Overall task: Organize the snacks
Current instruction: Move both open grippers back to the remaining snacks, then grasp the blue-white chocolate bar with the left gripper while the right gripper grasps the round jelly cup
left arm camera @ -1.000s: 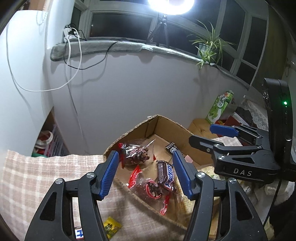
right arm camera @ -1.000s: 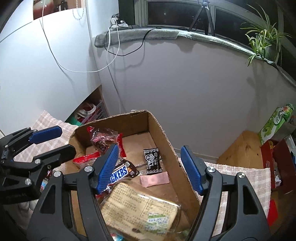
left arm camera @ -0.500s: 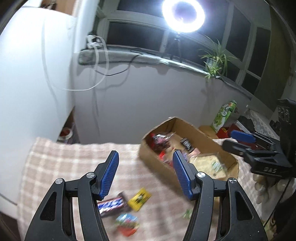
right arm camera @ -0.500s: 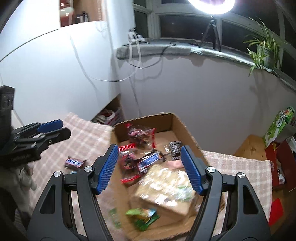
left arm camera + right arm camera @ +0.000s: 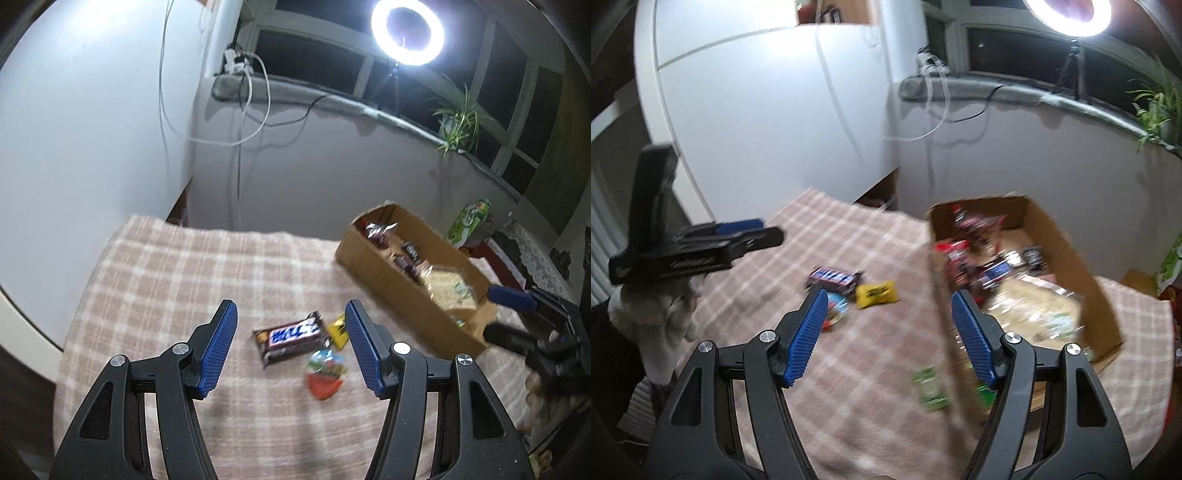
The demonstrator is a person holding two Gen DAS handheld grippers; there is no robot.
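Observation:
A cardboard box (image 5: pixel 391 284) (image 5: pixel 1082 266) holding several wrapped snacks stands on the checked tablecloth (image 5: pixel 177 288). Left of it lie a Snickers bar (image 5: pixel 291 338) (image 5: pixel 833 277), a yellow packet (image 5: pixel 338 331) (image 5: pixel 877 294) and an egg-shaped red and white treat (image 5: pixel 325 373) (image 5: pixel 836 312). A green packet (image 5: pixel 930 387) lies near the box's front corner. My left gripper (image 5: pixel 291 347) hangs open above the Snickers bar, holding nothing. My right gripper (image 5: pixel 890 332) is open and empty over the cloth by the box's left wall. Each gripper shows at the other view's edge.
A white wall and cabinet stand behind the table. A ring light (image 5: pixel 406 33) on a tripod and a potted plant (image 5: pixel 461 122) are on the window ledge. A green bag (image 5: pixel 469 221) and clutter lie right of the box. A gloved hand (image 5: pixel 661 314) holds the left gripper.
Both grippers have pulled back and up from the box, staying open. The left one swung left over the loose snacks on the cloth. The box now looks farther away.

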